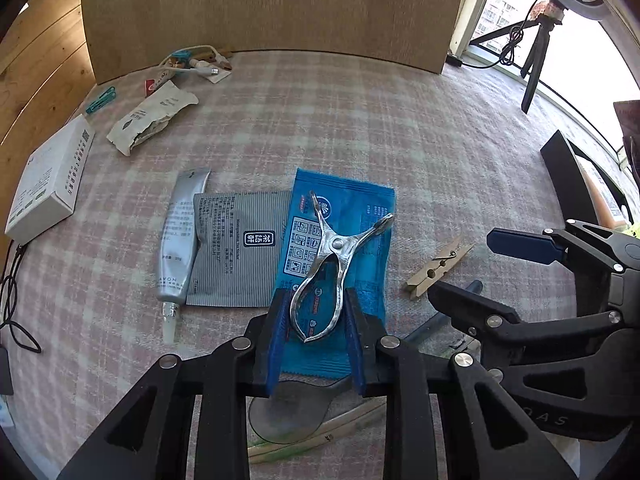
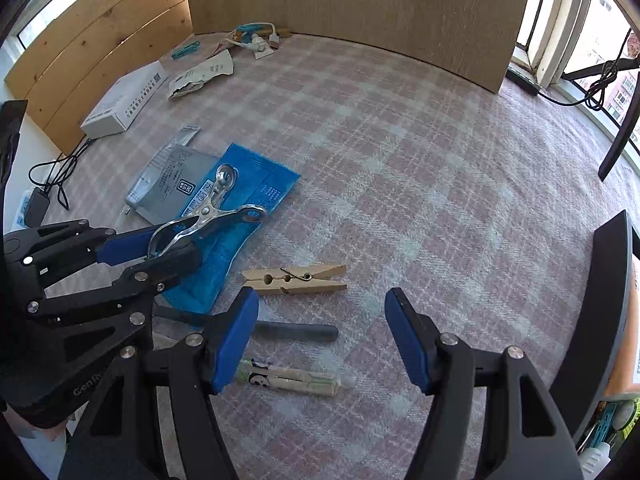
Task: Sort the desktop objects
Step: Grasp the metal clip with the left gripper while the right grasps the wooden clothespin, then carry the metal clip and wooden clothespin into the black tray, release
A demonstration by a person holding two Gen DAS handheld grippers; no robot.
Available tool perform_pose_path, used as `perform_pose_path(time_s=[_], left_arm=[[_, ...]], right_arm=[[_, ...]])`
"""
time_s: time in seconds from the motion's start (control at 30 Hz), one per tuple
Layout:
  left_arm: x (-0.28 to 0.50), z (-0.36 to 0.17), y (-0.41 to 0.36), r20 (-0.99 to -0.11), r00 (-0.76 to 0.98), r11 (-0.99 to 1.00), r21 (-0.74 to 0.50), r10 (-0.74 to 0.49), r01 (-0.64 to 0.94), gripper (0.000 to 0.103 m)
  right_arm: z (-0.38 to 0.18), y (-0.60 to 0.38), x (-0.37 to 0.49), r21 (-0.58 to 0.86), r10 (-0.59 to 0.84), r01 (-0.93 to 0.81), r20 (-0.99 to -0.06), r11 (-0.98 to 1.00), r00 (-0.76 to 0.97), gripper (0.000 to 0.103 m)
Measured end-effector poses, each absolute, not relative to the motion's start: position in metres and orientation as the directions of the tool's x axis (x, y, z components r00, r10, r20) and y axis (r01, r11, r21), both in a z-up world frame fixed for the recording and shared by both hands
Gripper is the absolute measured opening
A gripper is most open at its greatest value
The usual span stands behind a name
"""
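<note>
Left gripper (image 1: 316, 332) pinches the steel clip (image 1: 332, 264) above the blue packet (image 1: 360, 216); right gripper (image 2: 322, 340) gapes wide beside it. Plaid cloth (image 2: 400, 160), wood board (image 2: 360, 0) behind, windows.

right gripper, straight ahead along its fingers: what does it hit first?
Probably nothing but cloth. The right gripper is open and the wooden clothespin lies just ahead, toward its left finger; it might clip that. Otherwise bare checked tablecloth up to the wooden back panel. Depth is unclear.

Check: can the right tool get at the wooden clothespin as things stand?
Probably yes. The right tool is open, and the wooden clothespin lies flat just ahead of it on the plaid cloth, with nothing between.
</note>
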State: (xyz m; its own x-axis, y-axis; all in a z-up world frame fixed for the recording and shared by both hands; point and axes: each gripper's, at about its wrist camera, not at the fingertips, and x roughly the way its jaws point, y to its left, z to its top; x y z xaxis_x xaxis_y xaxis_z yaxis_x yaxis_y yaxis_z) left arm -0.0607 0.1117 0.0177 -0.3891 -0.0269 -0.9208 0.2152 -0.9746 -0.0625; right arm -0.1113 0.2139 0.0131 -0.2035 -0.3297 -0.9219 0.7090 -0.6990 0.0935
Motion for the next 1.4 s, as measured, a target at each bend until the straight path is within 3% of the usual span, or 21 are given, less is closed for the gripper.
perform_pose_path(time_s=[0.37, 0.57, 0.67, 0.7, 0.73, 1.4], left_arm=[[-0.055, 0.021, 0.086, -0.915, -0.402, -0.961, -0.095, -0.018, 0.259, 0.025], [-0.05, 0.021, 0.08, -0.916, -0.4, -0.958, -0.089, -0.028, 0.272, 0.025], [-0.049, 0.021, 0.079, -0.916, -0.401, -0.956, -0.093, -0.028, 0.277, 0.025], [-0.048, 0.022, 0.079, -0.915, -0.401, -0.956, -0.093, -0.028, 0.279, 0.025], [-0.048, 0.022, 0.079, -0.915, -0.402, -0.956, -0.093, -0.028, 0.28, 0.025], [-0.051, 0.068, 0.099, -0.879, -0.478, -0.964, -0.121, -0.008, 0.238, 0.024]], right_arm=[[0.009, 0.195, -0.106, 0.089, -0.344, 0.735, -0.917, -0.672, -0.204, 0.069], [0.003, 0.183, -0.095, -0.013, -0.302, 0.768, -0.915, -0.641, -0.267, 0.069], [0.004, 0.185, -0.1, 0.007, -0.309, 0.747, -0.913, -0.665, -0.267, 0.067], [0.005, 0.187, -0.101, 0.006, -0.309, 0.739, -0.911, -0.674, -0.274, 0.059], [0.005, 0.188, -0.103, 0.01, -0.311, 0.735, -0.91, -0.678, -0.274, 0.059], [0.073, 0.265, -0.124, 0.121, -0.401, 0.603, -0.845, -0.788, -0.354, 0.059]])
